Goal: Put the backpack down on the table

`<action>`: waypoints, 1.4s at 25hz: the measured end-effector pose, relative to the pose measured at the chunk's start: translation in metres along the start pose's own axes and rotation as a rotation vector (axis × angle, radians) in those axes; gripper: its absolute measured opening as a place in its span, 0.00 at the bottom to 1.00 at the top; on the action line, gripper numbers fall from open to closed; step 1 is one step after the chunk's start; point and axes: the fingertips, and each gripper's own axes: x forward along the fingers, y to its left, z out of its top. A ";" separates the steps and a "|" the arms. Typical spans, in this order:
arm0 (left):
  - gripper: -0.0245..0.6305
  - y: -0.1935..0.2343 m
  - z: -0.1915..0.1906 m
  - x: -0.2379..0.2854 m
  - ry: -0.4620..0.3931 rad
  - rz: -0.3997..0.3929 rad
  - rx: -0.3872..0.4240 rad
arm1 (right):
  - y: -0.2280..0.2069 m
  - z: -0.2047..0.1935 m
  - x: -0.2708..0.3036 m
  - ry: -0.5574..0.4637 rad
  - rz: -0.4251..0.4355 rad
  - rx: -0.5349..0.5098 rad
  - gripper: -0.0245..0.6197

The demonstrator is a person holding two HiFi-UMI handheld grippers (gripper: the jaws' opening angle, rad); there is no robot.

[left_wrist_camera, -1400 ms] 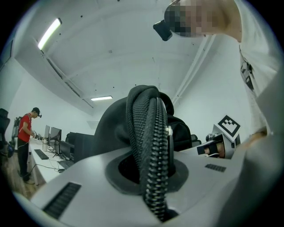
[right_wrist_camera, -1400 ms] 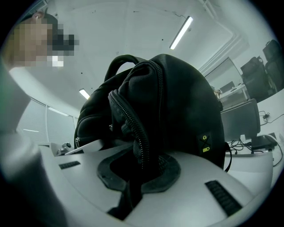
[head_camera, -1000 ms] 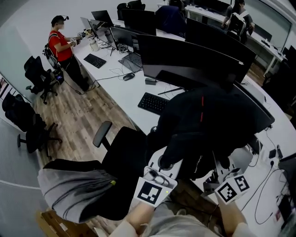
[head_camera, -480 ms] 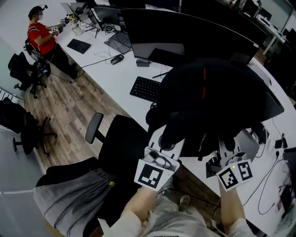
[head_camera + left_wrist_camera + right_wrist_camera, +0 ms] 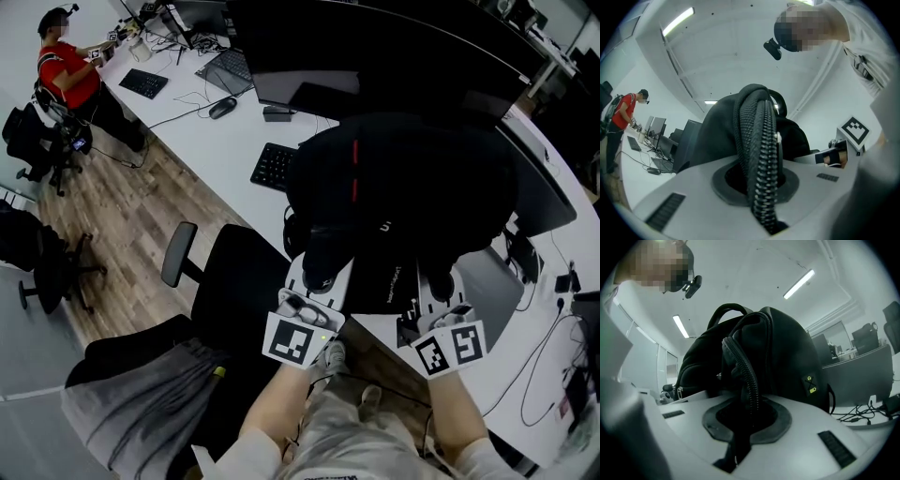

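Over the near edge of the white table (image 5: 216, 150), in front of a wide dark monitor (image 5: 375, 56), the black backpack (image 5: 403, 187) hangs between the two grippers; whether its underside touches the tabletop cannot be told. Its zip edges run up from both grips, and nothing of its contents shows. The left gripper (image 5: 317, 281) is clenched on a thick zippered fold of the bag, which runs straight up from between its jaws in the left gripper view. The right gripper (image 5: 436, 292) is likewise clamped on a zippered ridge at the bag's other side. Both forearms reach in from the near side, side by side, with the marker cubes facing up and the jaws pointing roughly level toward the bag. A red stripe (image 5: 354, 173) runs down the backpack's top, white lettering (image 5: 398, 277) on its near face is too small to read, and a small yellow tag (image 5: 809, 384) bears symbols only. A keyboard (image 5: 274, 166) lies on the table just left of the bag, and a black office chair (image 5: 234, 291) stands near left.
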 end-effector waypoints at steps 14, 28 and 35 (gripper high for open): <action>0.11 -0.012 -0.015 -0.037 0.073 0.052 0.106 | 0.015 -0.026 -0.030 -0.056 0.082 -0.106 0.12; 0.29 -0.045 -0.012 -0.091 0.224 0.096 0.184 | 0.039 -0.036 -0.082 0.021 0.156 -0.158 0.14; 0.44 -0.054 -0.010 -0.114 0.304 0.103 0.248 | 0.046 -0.038 -0.106 0.044 0.176 -0.206 0.20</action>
